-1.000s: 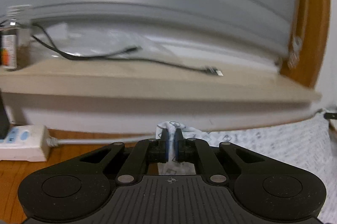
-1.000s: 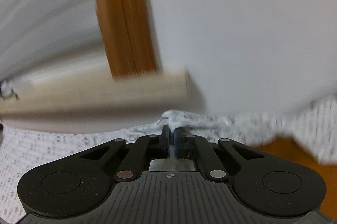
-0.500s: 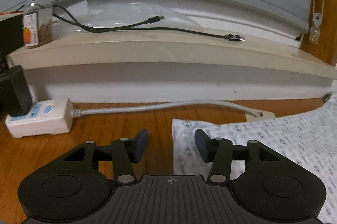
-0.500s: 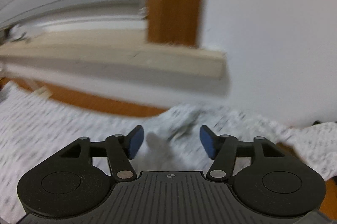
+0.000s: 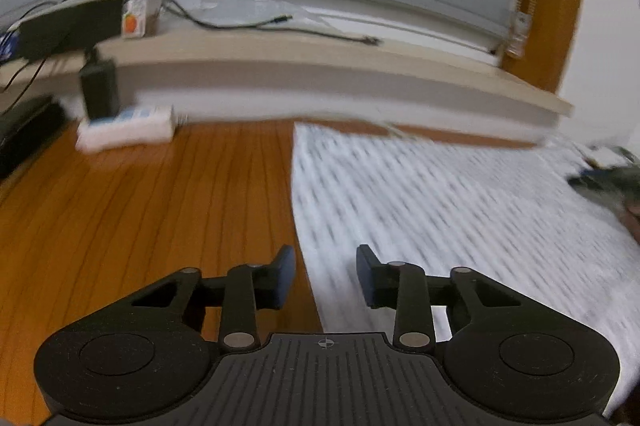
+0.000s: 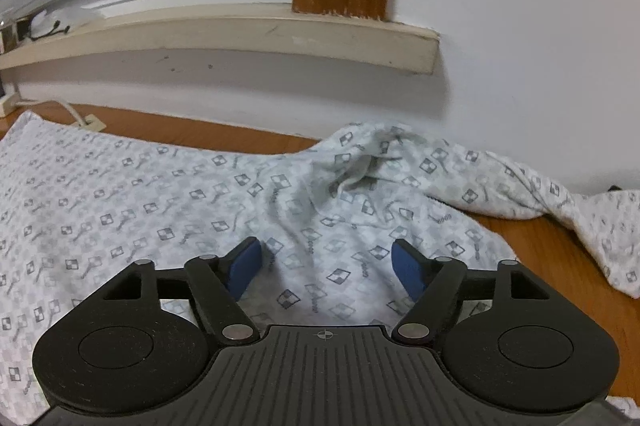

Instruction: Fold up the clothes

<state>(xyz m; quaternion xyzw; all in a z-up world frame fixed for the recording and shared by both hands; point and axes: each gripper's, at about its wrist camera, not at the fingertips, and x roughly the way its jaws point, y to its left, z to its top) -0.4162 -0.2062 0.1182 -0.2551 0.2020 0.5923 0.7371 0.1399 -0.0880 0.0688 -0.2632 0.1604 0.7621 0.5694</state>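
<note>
The patterned garment (image 6: 168, 193) lies spread along the desk (image 5: 140, 205), its straight edge just beneath the empty, closing left tool (image 5: 325, 276), its rumpled end ahead of the empty, opening right tool (image 6: 325, 268).

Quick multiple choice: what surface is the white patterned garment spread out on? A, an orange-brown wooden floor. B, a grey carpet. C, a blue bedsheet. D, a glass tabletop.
A: the white patterned garment lies flat on the orange-brown wooden floor, whose planks show bare beside the cloth's edge and along the wall.
</note>
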